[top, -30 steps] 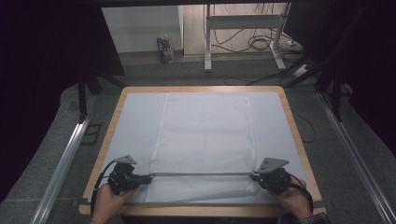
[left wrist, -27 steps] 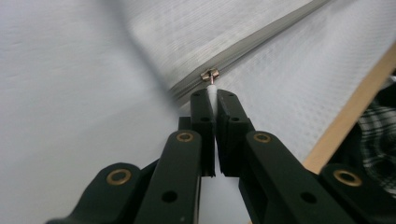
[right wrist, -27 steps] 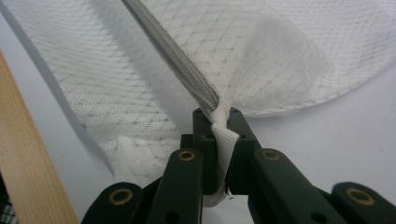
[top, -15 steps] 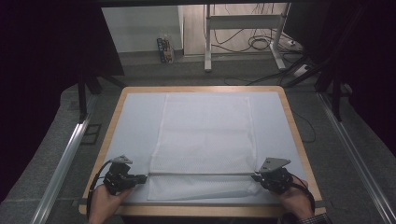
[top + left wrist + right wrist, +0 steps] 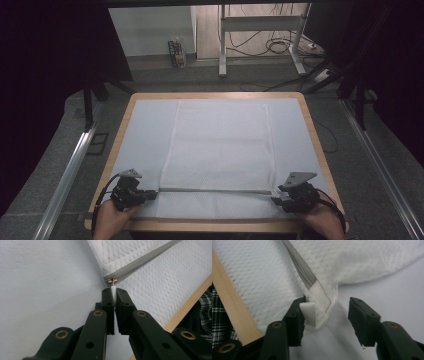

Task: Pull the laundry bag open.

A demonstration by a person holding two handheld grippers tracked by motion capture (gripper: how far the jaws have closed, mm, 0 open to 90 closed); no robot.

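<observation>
A white textured cover lies flat on the table, its grey zipper running across near the front edge. My left gripper is at the zipper's left end. In the left gripper view, that gripper is shut on the white tab of the brass zipper pull. My right gripper is at the zipper's right end. In the right gripper view, the right gripper has just been opening: its jaws stand apart, and the cover's corner lies loose between them against the left pad.
A pale sheet covers the wooden table, whose edge runs just below both hands. Metal rails flank the table on the floor. A desk frame and cables stand beyond the far edge.
In the high view, both hands and the cover stay in about the same place. The zipper line still runs between the two grippers.
</observation>
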